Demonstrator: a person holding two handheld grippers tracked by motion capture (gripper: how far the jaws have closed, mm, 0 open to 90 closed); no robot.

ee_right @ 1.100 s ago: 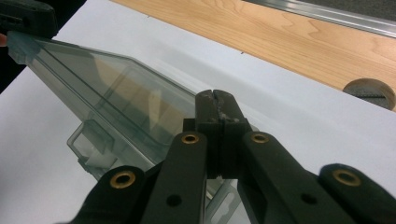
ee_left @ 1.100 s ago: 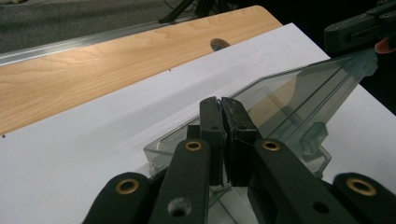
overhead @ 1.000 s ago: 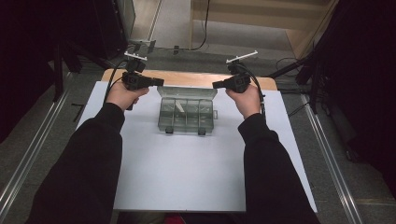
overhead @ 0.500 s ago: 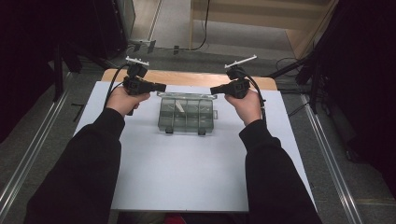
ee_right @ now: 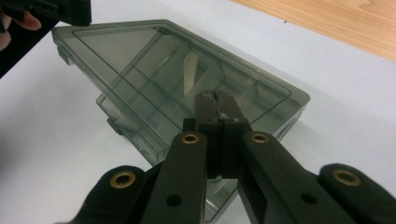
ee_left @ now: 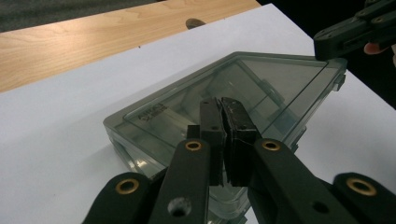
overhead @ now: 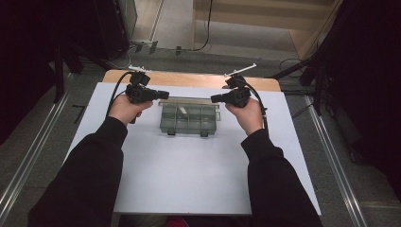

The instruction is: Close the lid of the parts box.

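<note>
A smoky clear plastic compartment box lies at the back middle of the white board. Its lid stands tilted up off the base, and a small white piece shows through it. My left gripper is at the box's rear left corner and points right, jaws shut. In the left gripper view its tips lie over the lid. My right gripper is at the rear right corner and points left, also shut. Its tips are at the lid's near edge. Whether either touches the lid is unclear.
The white board stretches toward the person in front of the box. A wooden strip runs behind it. Metal rails flank the table, with dark stands and floor cables beyond. The person's black sleeves reach in from the bottom.
Both grippers have come down and slightly nearer to the box's rear corners. The box itself stays in place.
</note>
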